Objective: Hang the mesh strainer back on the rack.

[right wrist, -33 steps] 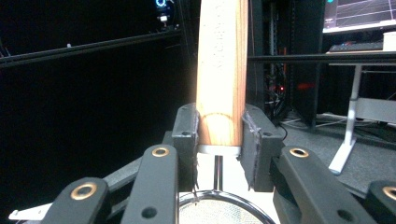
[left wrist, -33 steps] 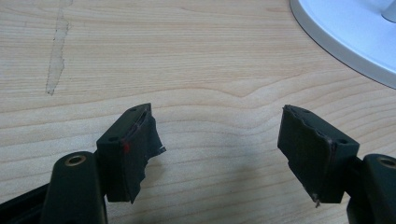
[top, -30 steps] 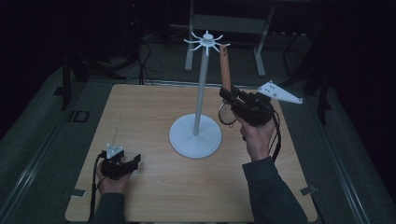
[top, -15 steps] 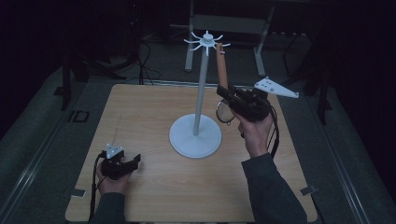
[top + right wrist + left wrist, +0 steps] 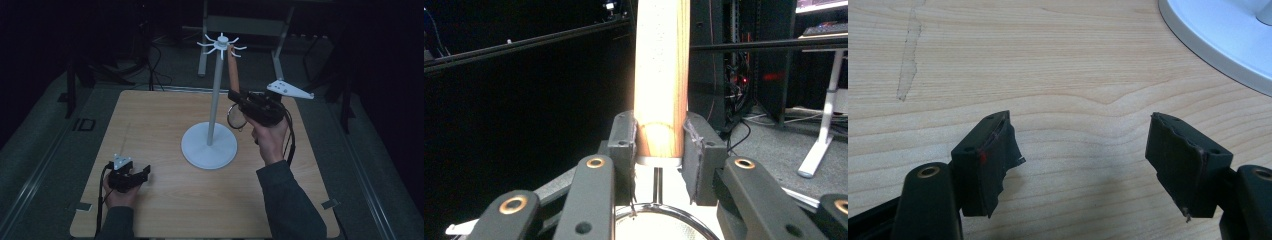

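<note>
The counter (image 5: 150, 130) is a pale wood-grain board with rounded corners, its surface smooth with a long faint scuff on the left half. Near its middle stands a white rack (image 5: 215, 100): a flat round disc base, a slim straight pole, and a crown of short spokes radiating like a star at the top.

The right tongs (image 5: 234, 96) are held up off the counter beside the pole, toward the right edge, and are clamped at a middling width on the wooden handle (image 5: 660, 75) of a small strainer (image 5: 235, 117). The handle is a smooth, rounded stick of light, warm-toned wood with visible grain, running steeply upward so that its upper end reaches the spokes at the rack's top; whether it touches a spoke I cannot tell. In the right gripper view the two black padded blocks press flat on either side of the handle's lower end, where a pale collar and a thin metal stem lead down to a shiny wire ring. In the high view that round rim hangs just below the tongs, between the hand and the pole.

The left tongs (image 5: 1088, 150) rest low over the counter near the front left corner, spread wide with nothing between them; their matt black pads look worn and frayed at the edges.
</note>
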Demonstrator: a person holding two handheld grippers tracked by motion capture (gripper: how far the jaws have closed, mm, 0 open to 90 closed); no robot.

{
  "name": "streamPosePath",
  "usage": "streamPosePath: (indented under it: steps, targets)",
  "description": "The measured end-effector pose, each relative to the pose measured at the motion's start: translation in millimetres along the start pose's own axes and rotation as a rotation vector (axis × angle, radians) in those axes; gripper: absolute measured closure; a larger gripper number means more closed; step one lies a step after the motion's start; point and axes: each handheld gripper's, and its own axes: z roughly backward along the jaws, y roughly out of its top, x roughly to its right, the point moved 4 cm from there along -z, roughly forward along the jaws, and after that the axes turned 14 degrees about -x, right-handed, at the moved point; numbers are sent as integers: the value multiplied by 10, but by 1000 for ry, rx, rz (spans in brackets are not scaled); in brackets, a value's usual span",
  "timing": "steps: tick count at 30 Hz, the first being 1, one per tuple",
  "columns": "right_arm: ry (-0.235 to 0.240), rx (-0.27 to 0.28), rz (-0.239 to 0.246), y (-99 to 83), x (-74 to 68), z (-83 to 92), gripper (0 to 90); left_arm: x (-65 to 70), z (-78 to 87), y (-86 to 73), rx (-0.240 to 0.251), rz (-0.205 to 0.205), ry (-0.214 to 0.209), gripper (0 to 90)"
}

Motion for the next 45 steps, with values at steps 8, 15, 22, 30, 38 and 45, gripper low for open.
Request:
streamPosePath:
  steps: [8, 15, 22, 30, 38, 45]
  targets:
    - [4, -18, 0, -21, 1, -36, 688, 0, 0, 0, 0, -1, 0, 276]
    - [-15, -48, 5, -66, 6, -76, 677, 1, 0, 0, 0, 0, 0, 276]
    - [-20, -43, -3, -76, 28, -61, 642, 1, -1, 0, 0, 0, 0, 276]
    - [-92, -66, 29, -116, 29, -29, 568, 2, -2, 1, 0, -1, 0, 276]
    - [-135, -71, 57, -134, 12, 10, 536, 2, -2, 2, -1, -2, 1, 276]
    - [-172, -110, 86, -213, 11, 49, 526, 1, -2, 2, -2, -2, 0, 276]
